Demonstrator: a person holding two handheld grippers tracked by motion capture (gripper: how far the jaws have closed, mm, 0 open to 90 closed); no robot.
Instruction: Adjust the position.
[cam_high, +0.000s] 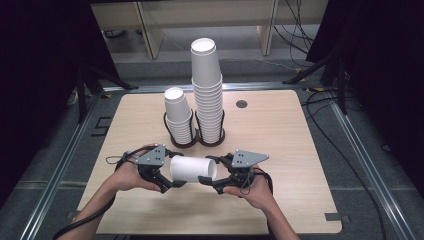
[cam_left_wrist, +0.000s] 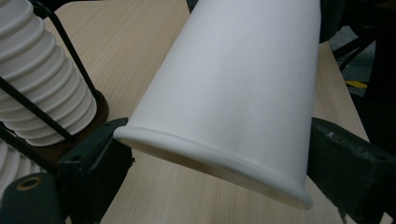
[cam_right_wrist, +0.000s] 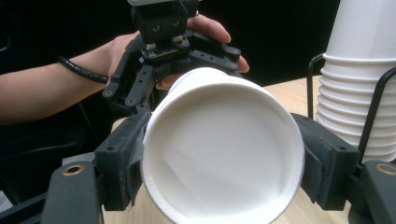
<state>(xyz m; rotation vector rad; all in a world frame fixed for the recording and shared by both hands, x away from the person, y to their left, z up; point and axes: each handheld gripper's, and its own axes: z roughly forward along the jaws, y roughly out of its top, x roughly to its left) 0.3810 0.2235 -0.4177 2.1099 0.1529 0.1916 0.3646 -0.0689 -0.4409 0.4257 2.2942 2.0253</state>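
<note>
Holding a single white paper cup (cam_high: 192, 169) on its side between our two grippers, we keep it just above the wooden table (cam_high: 280, 130), a little nearer to us than the black wire cup holder (cam_high: 194, 136).

Our right gripper (cam_high: 216, 181) has the cup's open rim: in the right gripper view the mouth (cam_right_wrist: 222, 154) faces the camera and both black jaws press against the rim, one on each side, squeezing it slightly out of round. That grip is firm.

Our left gripper (cam_high: 167, 184) is at the other end of the cup. In the left gripper view a rolled edge of the cup (cam_left_wrist: 233, 107) lies across the frame with one jaw touching it at the left and the other close beside it at the right. We cannot tell from that view whether both pads press on the cup or merely bracket it.

Behind the cup, in the holder, stand two stacks of white cups: a short stack (cam_high: 178, 116) on its left side and a much taller stack (cam_high: 207, 90) on its right side, the two just beside each other. Farther back from the holder, toward the table's far right, sits a small dark round grommet (cam_high: 241, 104).
</note>
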